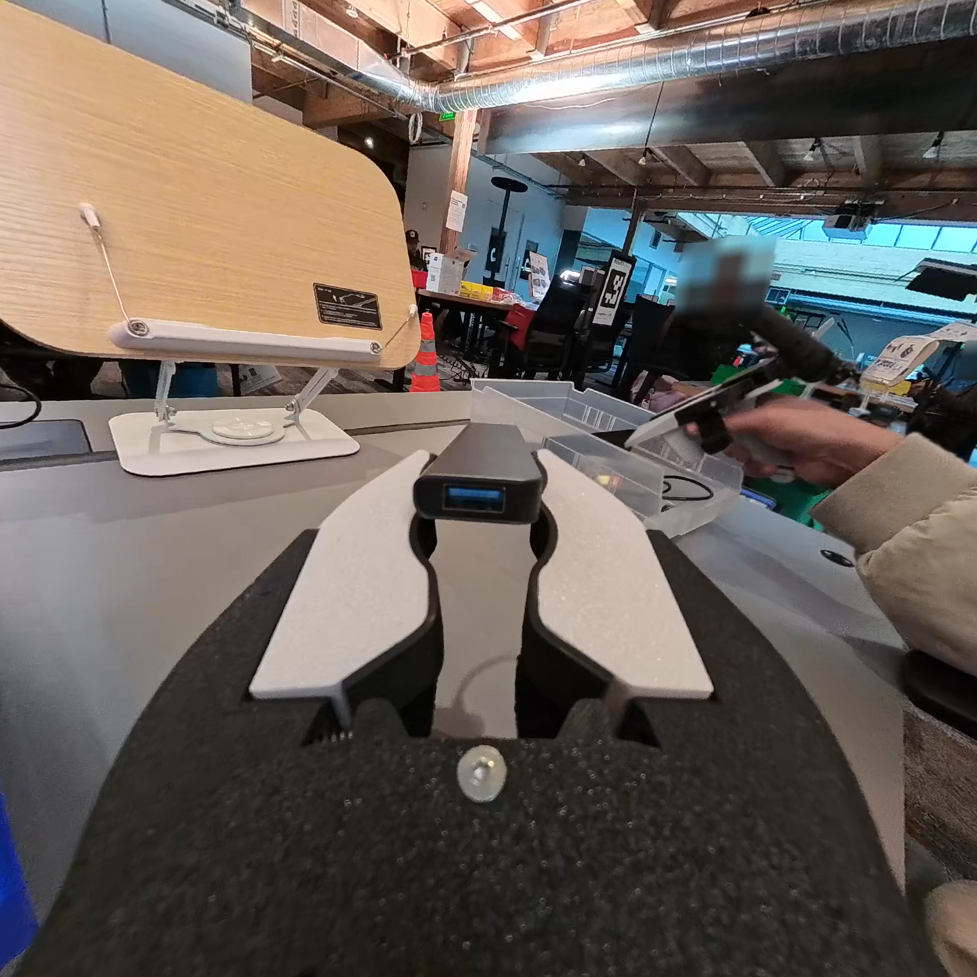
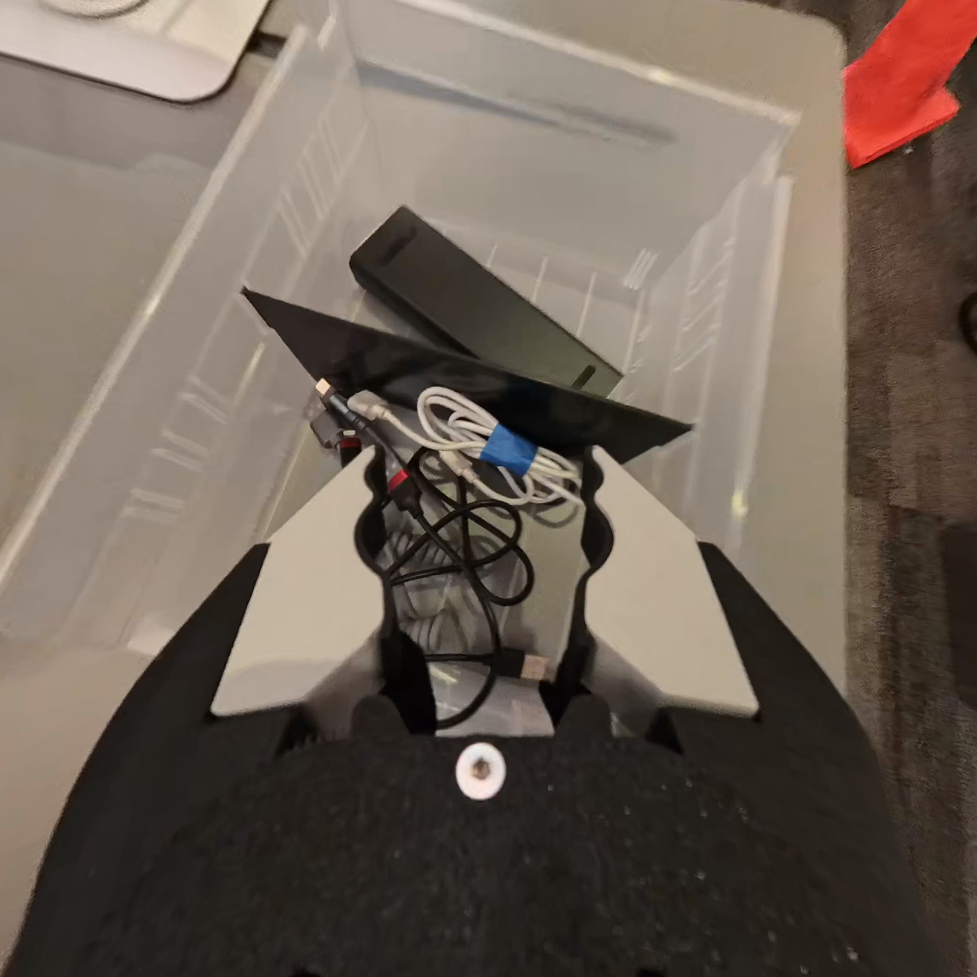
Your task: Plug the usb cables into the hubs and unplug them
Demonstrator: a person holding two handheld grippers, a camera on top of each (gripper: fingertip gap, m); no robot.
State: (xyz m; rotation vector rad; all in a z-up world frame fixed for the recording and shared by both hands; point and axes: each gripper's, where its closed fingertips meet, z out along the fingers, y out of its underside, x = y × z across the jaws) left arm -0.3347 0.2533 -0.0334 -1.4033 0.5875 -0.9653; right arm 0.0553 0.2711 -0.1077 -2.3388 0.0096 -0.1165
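My left gripper (image 1: 482,461) is shut on a dark grey USB hub (image 1: 478,476) and holds it above the grey table (image 1: 158,555). The hub's blue port faces the camera. My right gripper (image 2: 482,461) is open and points down into a clear plastic bin (image 2: 158,296). It also shows in the left wrist view (image 1: 687,423), held by a hand over the bin. Between its fingers lie a loose black cable (image 2: 476,555) with a USB plug (image 2: 531,667) and a coiled white cable (image 2: 507,476) bound with blue tape (image 2: 505,446). A black box-shaped device (image 2: 476,312) lies farther in.
A wooden book stand (image 1: 185,222) on a white base (image 1: 222,439) stands at the table's back left. Clear bins (image 1: 555,407) sit at the back right. A black divider (image 2: 476,380) crosses the bin. A beige sleeve (image 1: 909,555) is on the right. A red object (image 2: 899,90) lies beyond the table. My right fingertips sit around 40 cm from my left ones.
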